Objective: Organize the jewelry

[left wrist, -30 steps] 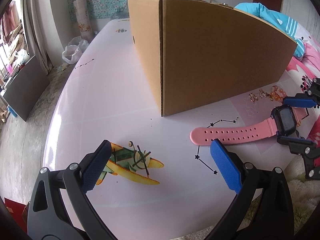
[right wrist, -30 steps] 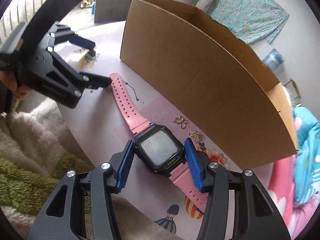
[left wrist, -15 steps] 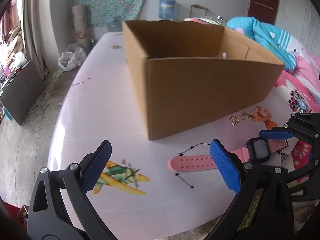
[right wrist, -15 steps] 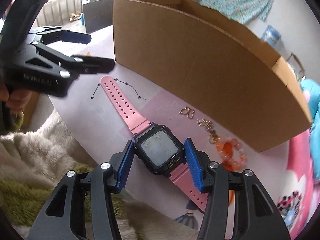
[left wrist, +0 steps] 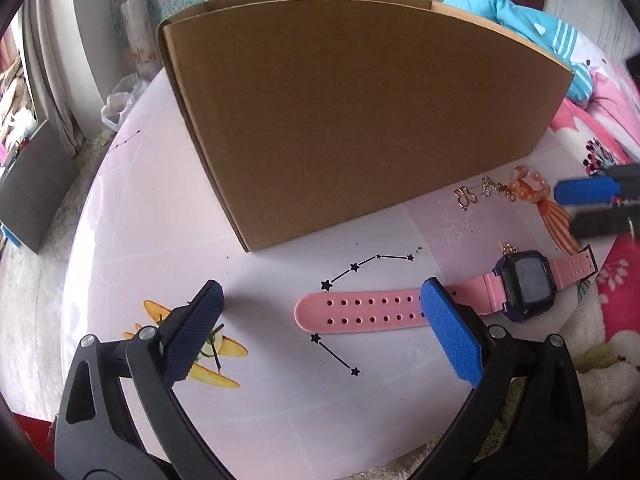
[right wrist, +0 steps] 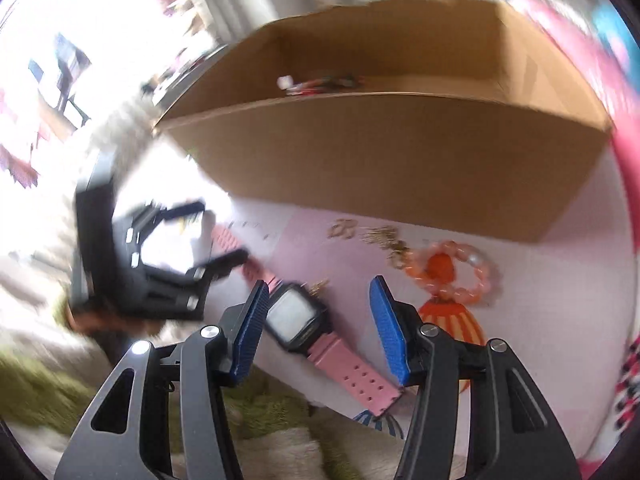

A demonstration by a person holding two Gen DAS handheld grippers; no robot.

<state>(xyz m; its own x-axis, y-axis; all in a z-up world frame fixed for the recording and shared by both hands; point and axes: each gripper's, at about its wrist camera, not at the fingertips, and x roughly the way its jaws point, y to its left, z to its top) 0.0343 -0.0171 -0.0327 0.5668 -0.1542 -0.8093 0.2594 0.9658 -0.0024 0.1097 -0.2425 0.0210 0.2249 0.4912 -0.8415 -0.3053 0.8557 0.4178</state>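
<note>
- The pink watch point(left wrist: 472, 300) was seen flat on the table point(left wrist: 160, 220), its strap under the left gripper point(left wrist: 320, 330), whose fingers were spread and empty.
- The right gripper point(right wrist: 316, 320) was released; the watch face lay beside its left finger, untouched.
- Ahead of both stood a cardboard box point(left wrist: 352, 112), with a bead bracelet point(right wrist: 456, 272) and gold earrings point(left wrist: 466, 197) before it.
- No writing could be read.

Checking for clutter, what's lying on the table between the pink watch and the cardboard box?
Left wrist view: mostly bare table with printed star lines between pink watch and cardboard box.
</note>
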